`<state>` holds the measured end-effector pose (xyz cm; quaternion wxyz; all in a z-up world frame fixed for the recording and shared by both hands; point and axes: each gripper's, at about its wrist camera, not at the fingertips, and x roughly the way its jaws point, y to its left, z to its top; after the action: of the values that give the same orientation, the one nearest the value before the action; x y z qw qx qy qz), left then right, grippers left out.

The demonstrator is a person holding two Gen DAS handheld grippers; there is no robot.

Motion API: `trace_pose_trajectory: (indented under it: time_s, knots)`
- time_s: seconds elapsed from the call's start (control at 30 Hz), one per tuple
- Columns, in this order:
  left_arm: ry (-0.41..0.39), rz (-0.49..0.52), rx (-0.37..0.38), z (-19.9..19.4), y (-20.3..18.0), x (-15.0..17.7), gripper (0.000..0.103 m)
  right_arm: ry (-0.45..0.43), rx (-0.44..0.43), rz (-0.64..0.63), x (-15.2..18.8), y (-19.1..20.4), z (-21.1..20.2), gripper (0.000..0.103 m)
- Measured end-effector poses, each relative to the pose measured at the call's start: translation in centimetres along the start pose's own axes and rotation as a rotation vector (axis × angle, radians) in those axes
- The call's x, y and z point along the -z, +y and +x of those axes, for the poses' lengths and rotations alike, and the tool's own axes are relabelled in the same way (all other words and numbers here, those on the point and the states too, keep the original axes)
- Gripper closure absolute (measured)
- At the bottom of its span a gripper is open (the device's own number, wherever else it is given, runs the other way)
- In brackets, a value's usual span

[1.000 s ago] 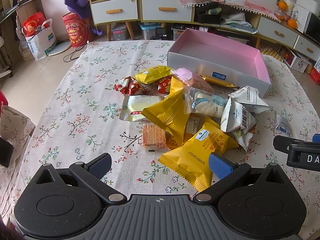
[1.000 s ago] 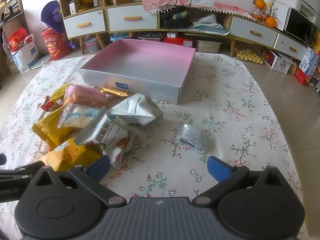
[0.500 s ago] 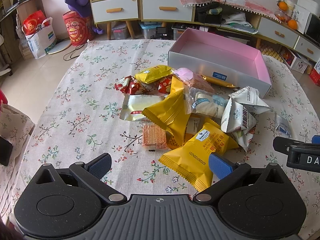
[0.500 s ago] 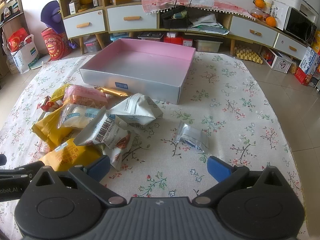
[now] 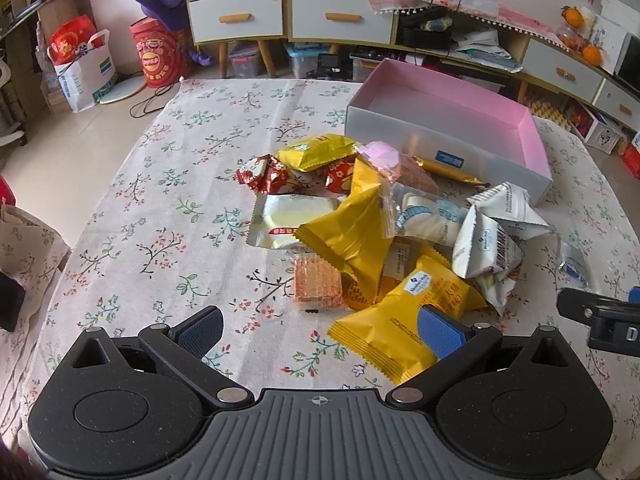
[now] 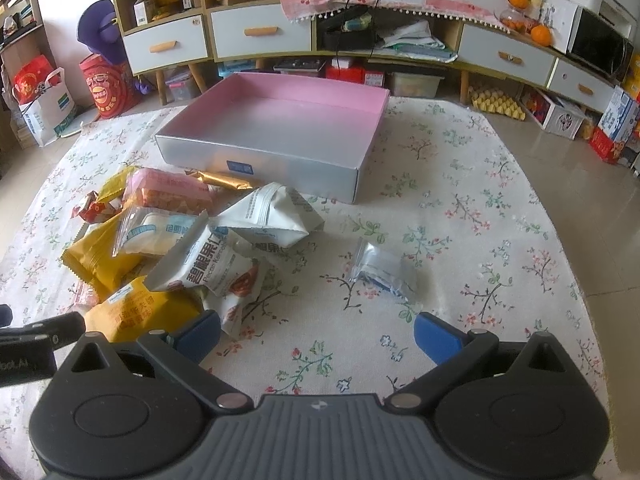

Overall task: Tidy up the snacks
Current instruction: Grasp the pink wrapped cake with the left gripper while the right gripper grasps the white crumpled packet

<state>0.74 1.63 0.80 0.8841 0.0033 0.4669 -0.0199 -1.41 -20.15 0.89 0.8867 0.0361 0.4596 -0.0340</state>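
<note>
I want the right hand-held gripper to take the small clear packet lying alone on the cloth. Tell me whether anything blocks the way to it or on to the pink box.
Nothing visible does. The right hand-held gripper is open, with only bare tablecloth before the clear packet. The stretch from there to the pink box is also bare.

Right tool (image 6: 316, 334) hovers wide apart above a floral bench (image 6: 460, 208); snack packets (image 6: 208, 256) lie beside a pink-lined box (image 6: 256, 158).

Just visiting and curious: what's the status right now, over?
Left gripper open, right gripper open, both empty. Snack pile on tablecloth, pink box empty. Nothing blocking.
</note>
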Motion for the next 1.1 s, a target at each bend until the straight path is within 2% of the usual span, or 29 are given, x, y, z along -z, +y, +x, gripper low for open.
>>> trace_pose_trajectory:
  time_s: [0.27, 0.43, 0.7, 0.83, 0.93, 1.1]
  knots:
    - [-0.010, -0.004, 0.004, 0.0, 0.3, -0.1, 0.000, -0.010, -0.020, -0.005, -0.3, 0.2, -0.5, 0.012]
    - [-0.032, -0.006, 0.011, -0.4, 0.1, -0.4, 0.000, 0.024, -0.126, 0.027, -1.0, -0.1, -0.3, 0.012]
    - [-0.121, 0.033, 0.056, -1.3, 0.4, -1.9, 0.000, 0.020, -0.185, 0.081, -2.3, -0.9, -0.4, 0.015]
    - [-0.094, 0.019, 0.103, -0.6, 1.3, -3.2, 0.000, 0.044, -0.215, 0.116, -3.3, -1.3, 0.1, 0.016]
    - [-0.075, 0.019, 0.099, 0.3, 1.8, -4.2, 0.000, 0.062, -0.240, 0.136, -4.4, -1.4, 0.4, 0.018]
    - [-0.026, -0.057, 0.162, 2.4, 3.2, -6.2, 0.000, 0.061, -0.262, 0.165, -6.5, -1.5, 1.2, 0.022]
